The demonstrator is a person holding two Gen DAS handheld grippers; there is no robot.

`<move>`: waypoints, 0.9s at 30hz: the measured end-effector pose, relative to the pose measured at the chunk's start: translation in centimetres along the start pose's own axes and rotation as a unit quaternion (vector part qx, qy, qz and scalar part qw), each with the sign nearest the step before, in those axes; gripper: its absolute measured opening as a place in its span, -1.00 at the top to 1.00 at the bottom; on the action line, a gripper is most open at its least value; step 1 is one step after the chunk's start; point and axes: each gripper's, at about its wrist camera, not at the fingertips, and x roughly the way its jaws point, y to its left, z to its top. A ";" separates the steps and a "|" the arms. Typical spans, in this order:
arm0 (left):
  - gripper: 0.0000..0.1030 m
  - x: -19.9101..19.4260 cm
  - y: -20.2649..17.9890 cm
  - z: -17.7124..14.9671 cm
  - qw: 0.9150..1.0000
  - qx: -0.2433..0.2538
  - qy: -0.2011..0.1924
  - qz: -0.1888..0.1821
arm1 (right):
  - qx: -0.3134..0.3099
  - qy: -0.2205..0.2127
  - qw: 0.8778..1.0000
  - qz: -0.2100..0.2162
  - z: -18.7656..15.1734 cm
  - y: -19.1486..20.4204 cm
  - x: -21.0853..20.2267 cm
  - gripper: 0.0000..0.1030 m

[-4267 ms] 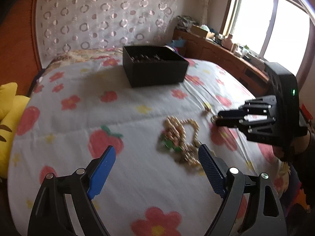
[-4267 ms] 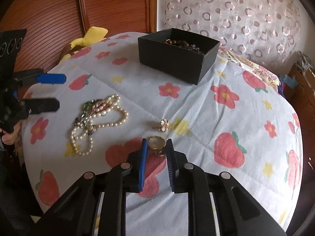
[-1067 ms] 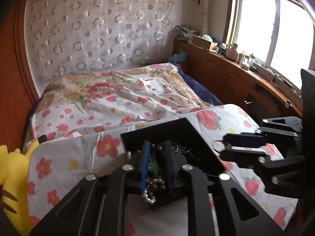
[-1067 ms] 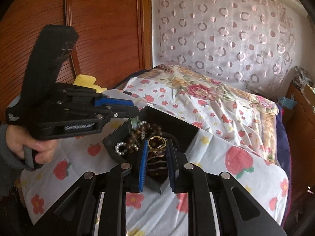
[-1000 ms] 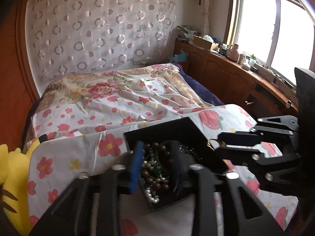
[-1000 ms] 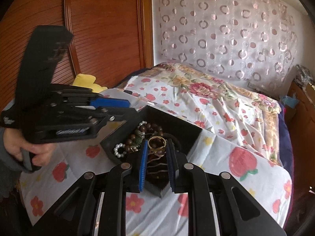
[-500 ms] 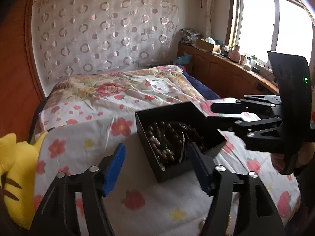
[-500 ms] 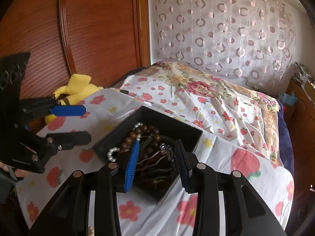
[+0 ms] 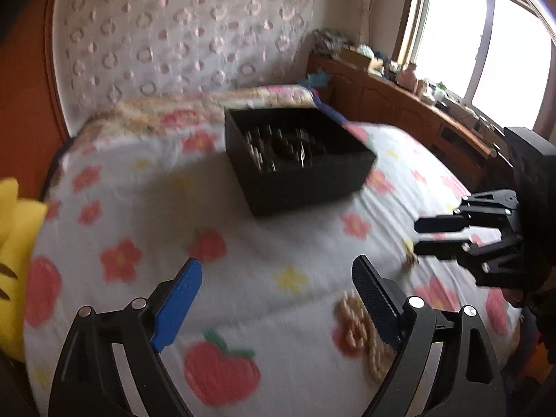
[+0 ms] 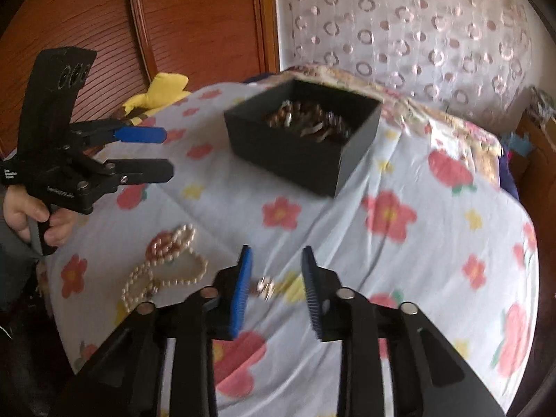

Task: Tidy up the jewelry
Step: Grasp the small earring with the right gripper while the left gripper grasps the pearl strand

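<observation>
My left gripper [image 9: 274,299] hangs low in its view with its jaws opening wide and nothing between them, the pearls [image 9: 358,326] lying on the quilt [image 9: 243,236] by its right finger at lower right. My right gripper [image 10: 274,292] sits at the bottom centre of its view, jaws closing but still apart, gripping nothing, with a small gold piece [image 10: 264,286] on the quilt just inside the left finger. The black box [image 10: 299,149] of jewelry stands upper centre in both views, pearls [image 10: 166,264] at lower left in the right one.
</observation>
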 end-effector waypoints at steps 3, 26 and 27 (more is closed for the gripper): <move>-0.65 -0.2 0.0 -1.7 1.000 -0.006 0.012 -0.003 | 0.009 0.005 1.000 -0.002 -0.6 0.5 0.4 0.54; -0.47 -0.7 -6.7 -3.4 0.998 0.057 0.022 -0.023 | 0.018 -0.016 0.999 -0.028 -2.8 -0.1 -2.7 0.70; -0.39 -0.4 -6.8 -3.3 0.998 0.057 0.025 -0.025 | 0.020 -0.018 0.999 -0.028 -2.9 -0.2 -2.9 0.70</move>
